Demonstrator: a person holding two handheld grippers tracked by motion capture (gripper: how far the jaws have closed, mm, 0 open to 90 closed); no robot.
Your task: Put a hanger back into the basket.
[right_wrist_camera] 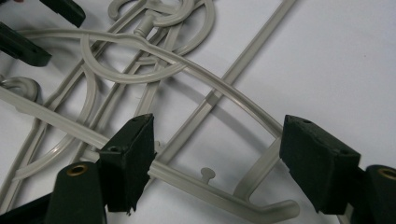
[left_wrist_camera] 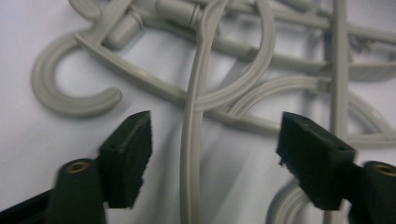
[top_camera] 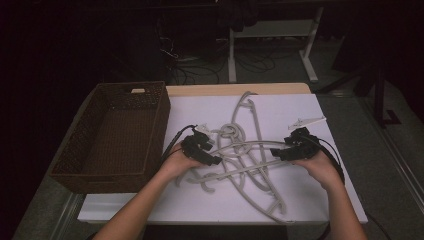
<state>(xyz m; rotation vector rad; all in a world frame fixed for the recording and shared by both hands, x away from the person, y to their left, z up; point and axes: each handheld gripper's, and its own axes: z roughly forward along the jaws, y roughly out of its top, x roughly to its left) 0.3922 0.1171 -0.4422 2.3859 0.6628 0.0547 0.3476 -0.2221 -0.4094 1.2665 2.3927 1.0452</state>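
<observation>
At the left of the high view a dark brown woven wicker basket (top_camera: 116, 131) sits on the white-covered surface (top_camera: 310, 200), with nothing visible inside it. Just right of it, in the middle of the frame, lies a tangled heap of pale grey plastic clothes hangers (top_camera: 240, 160), their hooks and arms crossing one another.

The left gripper (top_camera: 212, 159) reaches into the heap's left edge. In the left gripper view its jaws stand part open, with one thin hanger arm (left_wrist_camera: 191, 154) running up between the pads; neither pad touches it, so nothing is gripped yet. The right gripper (top_camera: 276, 152) sits at the heap's right edge. In the right gripper view its jaws are likewise part open and straddle a hanger's lower bar (right_wrist_camera: 196, 184) near its curved end, the left pad just at the bar; no real hold can be seen.

The step in hand looks like picking one hanger out of the tangle. To do it well, the left gripper should centre the arm between its pads before closing, and both grippers should take the same hanger. Lifting slowly would show whether a neighbouring hook (left_wrist_camera: 65, 93) is snagged; the hanger should be slid clear of the crossings, not pulled straight up.
</observation>
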